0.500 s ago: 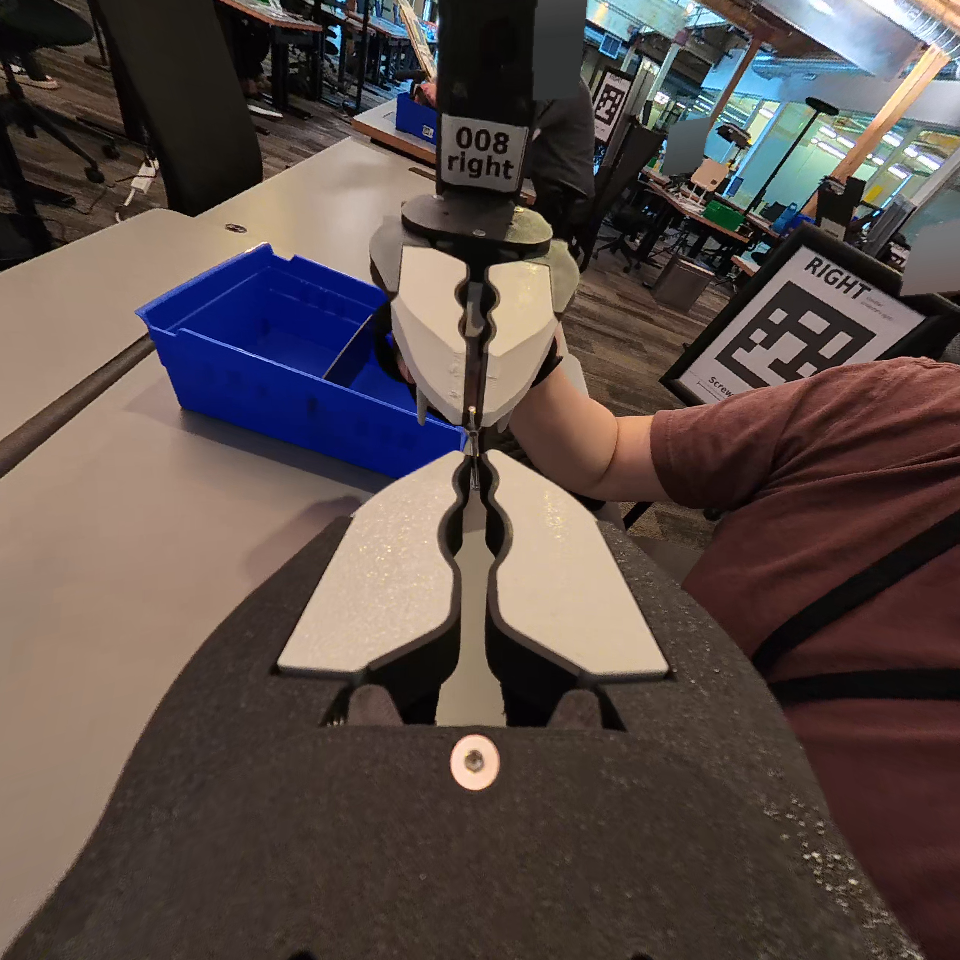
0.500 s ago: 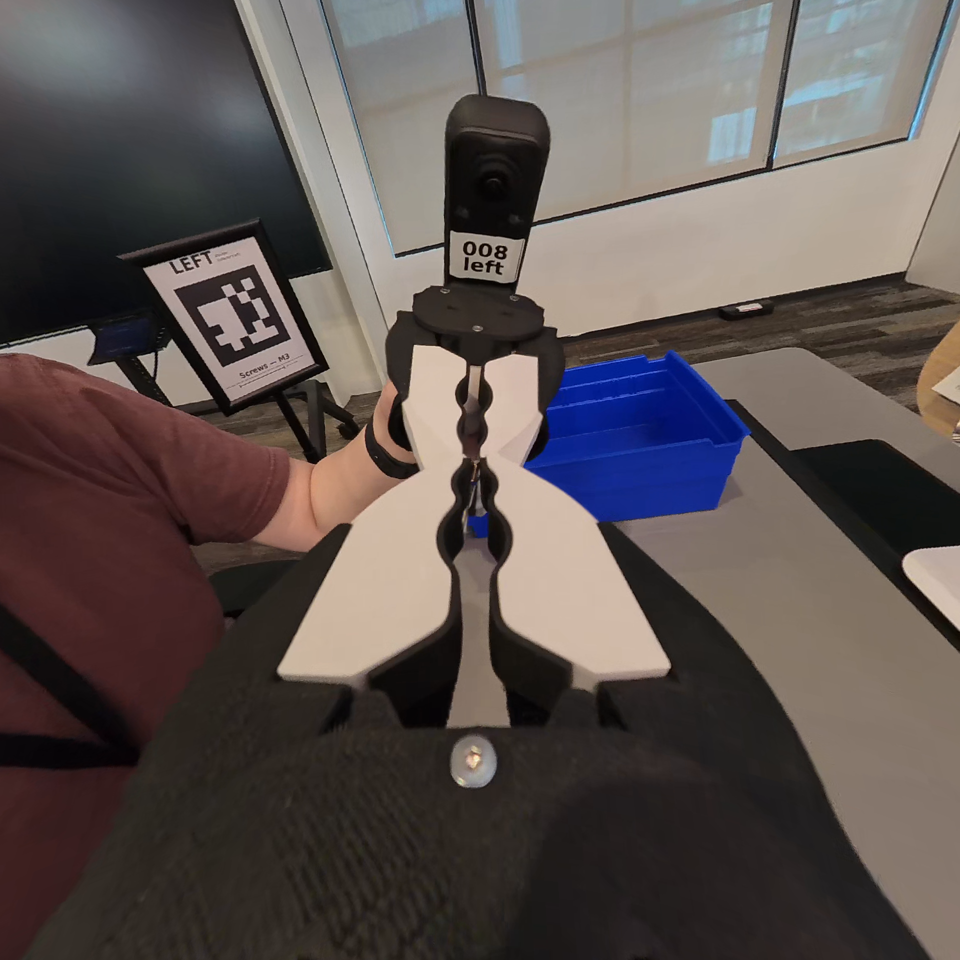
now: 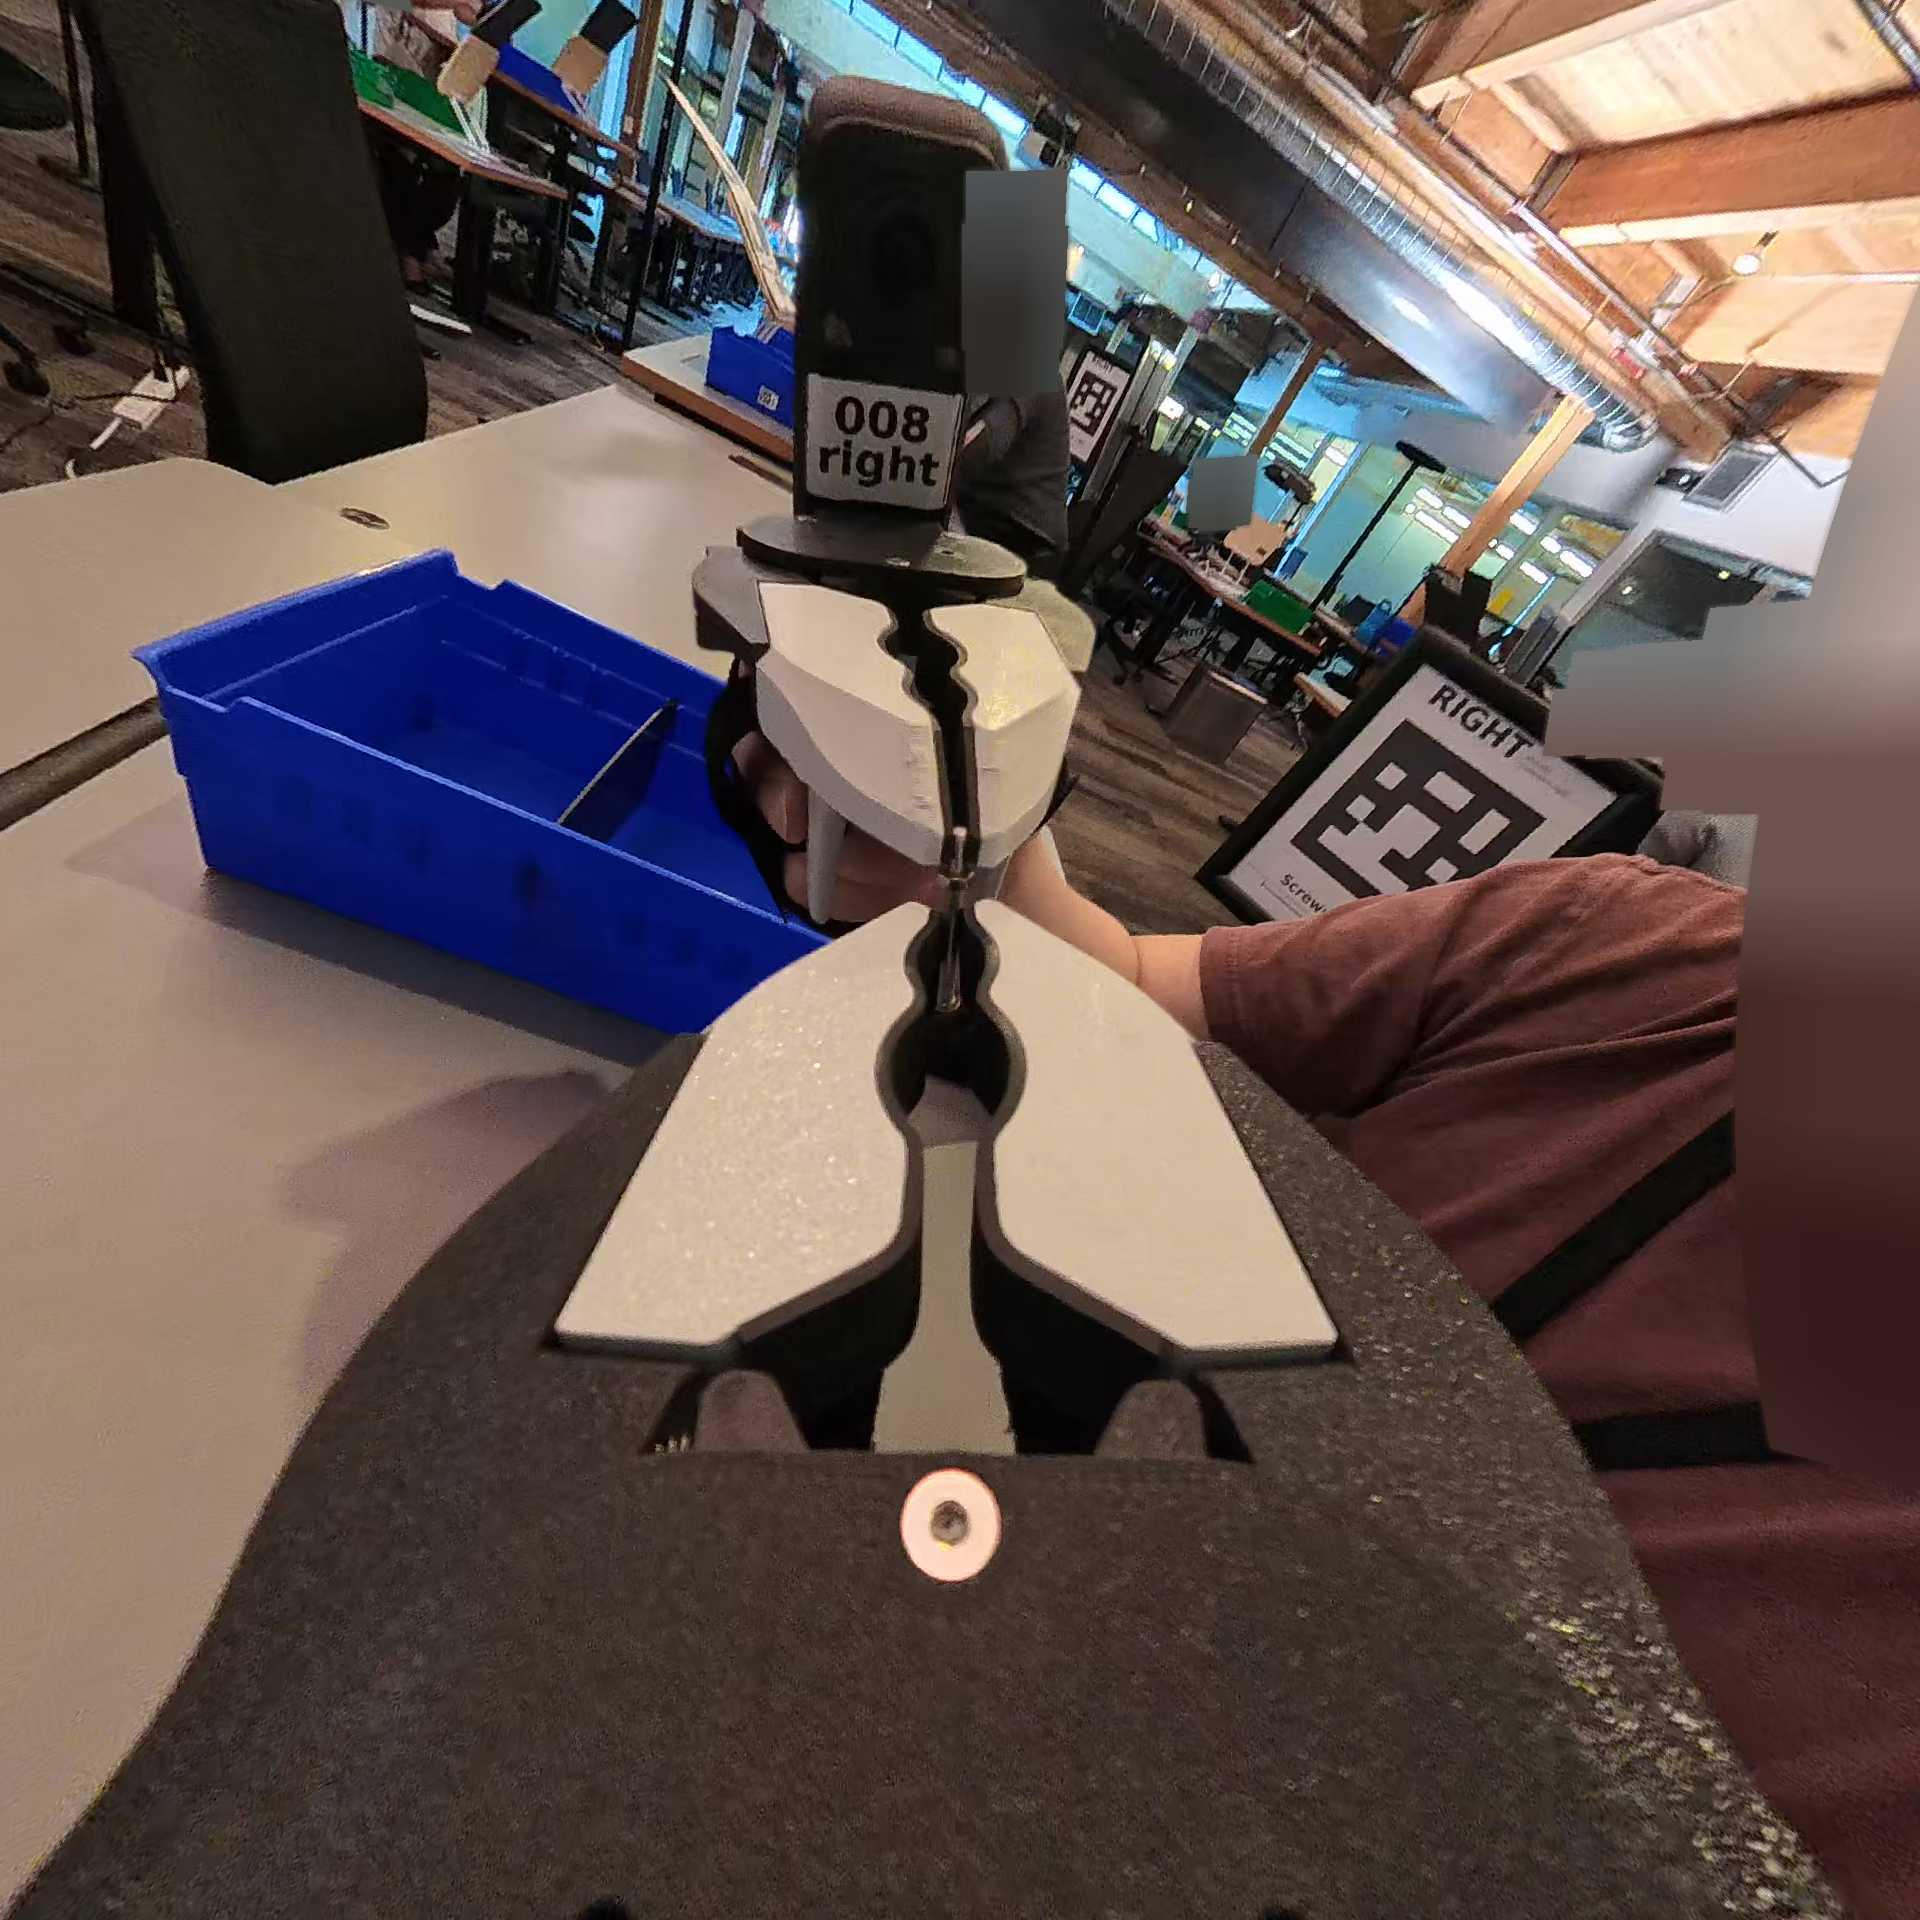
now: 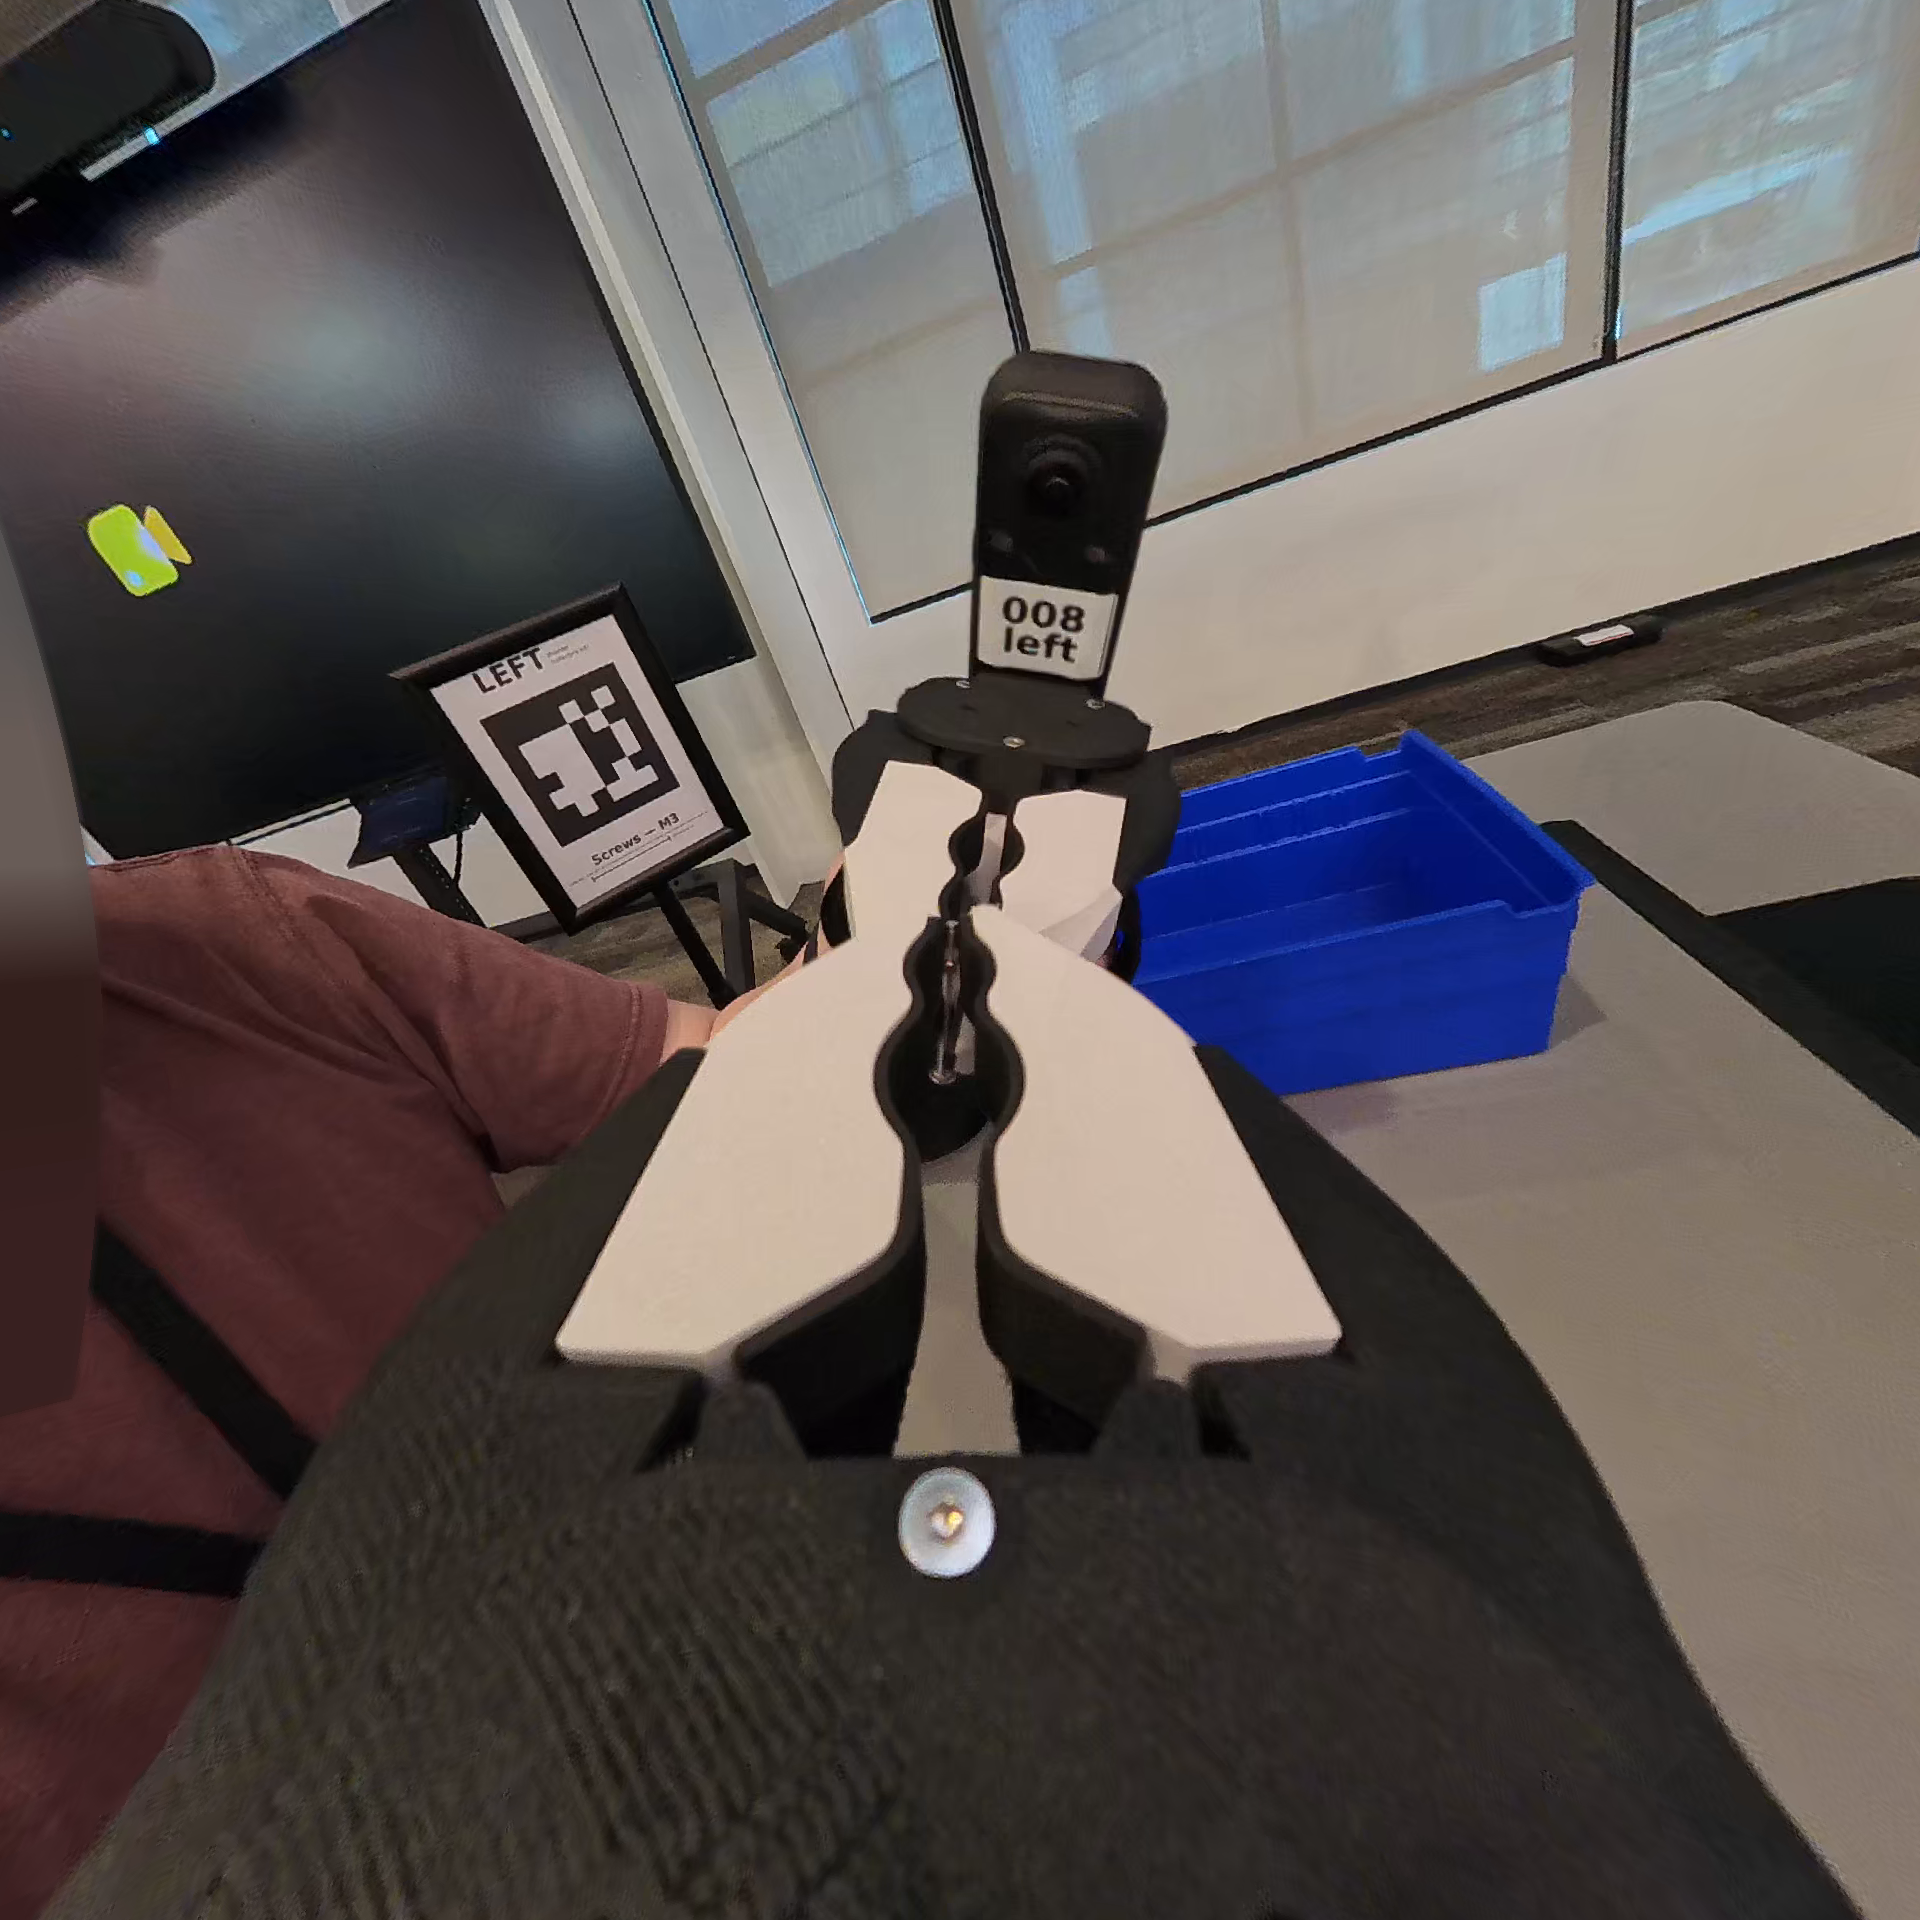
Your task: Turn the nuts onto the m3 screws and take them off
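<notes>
My two grippers meet tip to tip above the grey table [image 3: 208,1143]. My left gripper [image 3: 948,914] is shut. A small nut [image 3: 951,883] sits at its tips, and a thin metal screw shaft runs back into the gap between its fingers. My right gripper [image 3: 958,847] faces it, also shut. In the right wrist view my right gripper [image 4: 951,925] is shut on the long thin screw [image 4: 945,997], whose end lies in the gap between the pads. The left gripper's white fingers [image 4: 904,842] show just beyond. The pads hide the contact points.
A blue divided bin [image 3: 416,790] stands on the table behind the grippers, and it also shows in the right wrist view [image 4: 1351,997]. The person's maroon sleeve [image 3: 1507,1039] is close on one side. Framed marker signs [image 3: 1423,821] [image 4: 592,758] stand off the table. Left and right tips are no more than a few centimetres apart.
Both grippers have stayed shut and tip to tip. Both views have tilted, and the facing gripper now leans instead of standing upright. More of the screw shows in the gaps.
</notes>
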Available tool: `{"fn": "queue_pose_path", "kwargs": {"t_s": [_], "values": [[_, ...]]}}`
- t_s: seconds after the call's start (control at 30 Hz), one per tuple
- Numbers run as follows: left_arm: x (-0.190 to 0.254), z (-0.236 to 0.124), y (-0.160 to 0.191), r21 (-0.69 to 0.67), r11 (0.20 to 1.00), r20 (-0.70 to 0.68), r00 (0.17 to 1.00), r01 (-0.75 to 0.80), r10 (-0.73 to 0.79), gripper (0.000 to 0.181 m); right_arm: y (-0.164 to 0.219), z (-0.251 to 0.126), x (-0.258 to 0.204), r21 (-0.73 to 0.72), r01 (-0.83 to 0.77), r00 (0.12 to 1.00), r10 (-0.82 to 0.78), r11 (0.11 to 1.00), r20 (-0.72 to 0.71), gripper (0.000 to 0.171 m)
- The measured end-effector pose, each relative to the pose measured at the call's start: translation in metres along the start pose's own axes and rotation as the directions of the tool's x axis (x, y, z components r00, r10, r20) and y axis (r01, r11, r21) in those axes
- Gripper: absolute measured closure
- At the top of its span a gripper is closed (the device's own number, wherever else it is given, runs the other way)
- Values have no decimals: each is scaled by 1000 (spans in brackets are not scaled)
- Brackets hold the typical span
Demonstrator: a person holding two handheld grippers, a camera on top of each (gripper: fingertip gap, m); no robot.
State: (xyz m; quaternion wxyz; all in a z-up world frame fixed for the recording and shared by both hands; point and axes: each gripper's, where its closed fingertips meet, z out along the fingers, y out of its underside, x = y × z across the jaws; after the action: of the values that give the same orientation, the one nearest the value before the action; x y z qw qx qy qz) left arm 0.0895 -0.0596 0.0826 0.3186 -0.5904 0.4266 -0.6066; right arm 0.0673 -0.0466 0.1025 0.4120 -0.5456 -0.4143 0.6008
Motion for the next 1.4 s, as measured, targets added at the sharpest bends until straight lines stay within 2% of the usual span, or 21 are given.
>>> {"fn": "queue_pose_path", "kwargs": {"t_s": [0.4, 0.57, 0.67, 0.73, 0.83, 0.97, 1.2, 1.4], "values": [[1, 7, 4, -2, 1000, -40, 999, 31, -31, 179, -6, -5, 3, 37, -2, 1000, 2, 999, -9, 168], [0, 4, 2, -3, 1000, -3, 1000, 2, -2, 179, -7, -6, 4, 35, 33, 999, -31, 999, -36, 168], [3, 2, 0, 1, 1000, 3, 1000, -9, 9, 179, -10, -9, 7, 28, 65, 994, -62, 998, -87, 150], [2, 2, -1, -5, 999, 31, 999, -35, 35, 179, -11, -9, 6, 30, 65, 993, -62, 997, -96, 148], [-3, 4, 3, -43, 996, 85, 993, -81, 85, 179, -8, -4, 2, 18, 34, 997, -32, 999, -65, 146], [-1, 6, 3, -41, 994, 83, 991, -99, 102, 179, -1, 2, 3, -10, 22, 997, -23, 1000, -70, 145], [6, 2, -4, -19, 990, 78, 987, -140, 141, 179, -11, -15, 10, 40, 35, 998, -33, 999, -57, 147], [9, 6, -1, -29, 990, 58, 989, -136, 137, 179, -10, -3, -8, 53, -2, 999, -1, 999, 43, 147]]}}
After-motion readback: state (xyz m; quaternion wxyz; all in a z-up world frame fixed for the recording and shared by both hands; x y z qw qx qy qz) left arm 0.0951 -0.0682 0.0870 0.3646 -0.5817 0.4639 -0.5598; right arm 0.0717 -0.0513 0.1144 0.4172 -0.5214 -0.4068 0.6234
